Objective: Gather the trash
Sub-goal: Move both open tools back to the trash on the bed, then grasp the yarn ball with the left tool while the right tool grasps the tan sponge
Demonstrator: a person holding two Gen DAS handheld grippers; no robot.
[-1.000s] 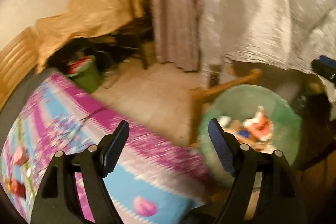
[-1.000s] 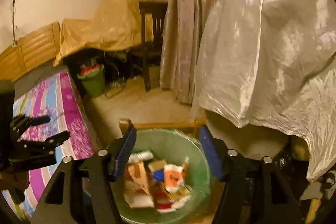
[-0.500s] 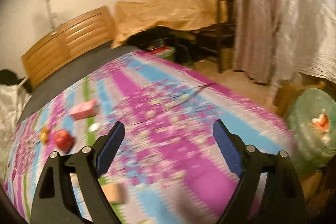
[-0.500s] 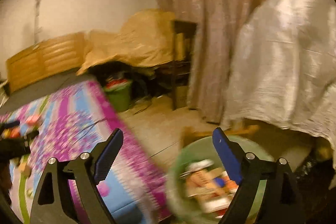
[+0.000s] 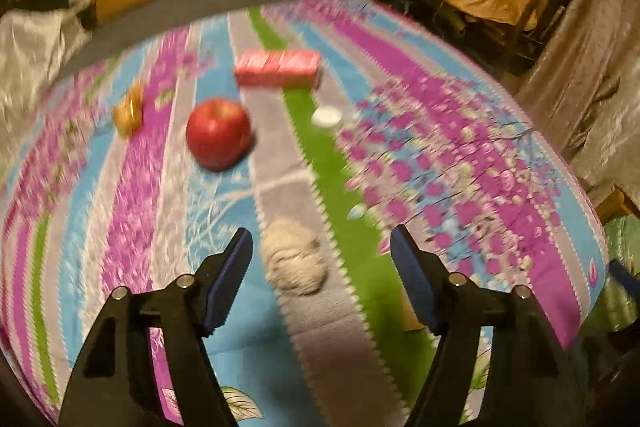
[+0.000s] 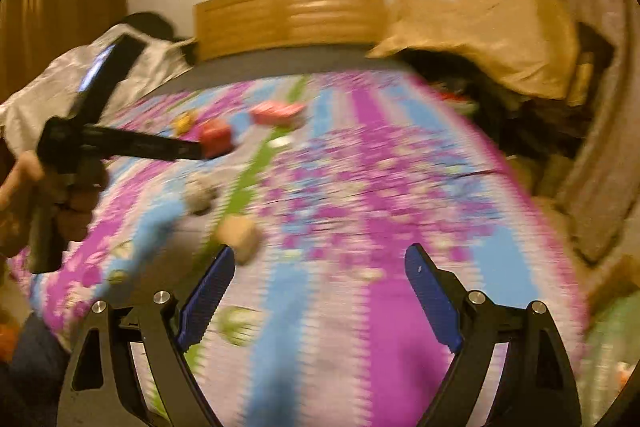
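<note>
Bed (image 5: 460, 155) in a striped floral cover — purple, blue, green, grey — carries the litter. Left wrist view, left to right: small yellow wrapper (image 5: 129, 111), red apple (image 5: 218, 134), pink box (image 5: 278, 69) beyond it with print too blurred to read, white cap (image 5: 326, 116), and nearest, a pale crumpled paper wad (image 5: 294, 259).

Left gripper (image 5: 321, 259) hangs over the bed, fingers (image 5: 230, 277) wide apart, nothing held; the wad lies between them, nearer the left one, not touched.

At the far right edge, a sliver of green bin (image 5: 620, 291) beside the bed; contents hidden in this view.

Right wrist view, heavy blur: left gripper (image 6: 116, 107) seen from the side at left, then a tan lump (image 6: 240, 237) just past the right gripper's left finger. Right gripper (image 6: 320, 275) over the bed — fingers spread, empty. Bin (image 6: 612, 347) at lower right edge, an orange-red scrap (image 6: 625, 373) inside, otherwise unclear. No legible writing anywhere.
</note>
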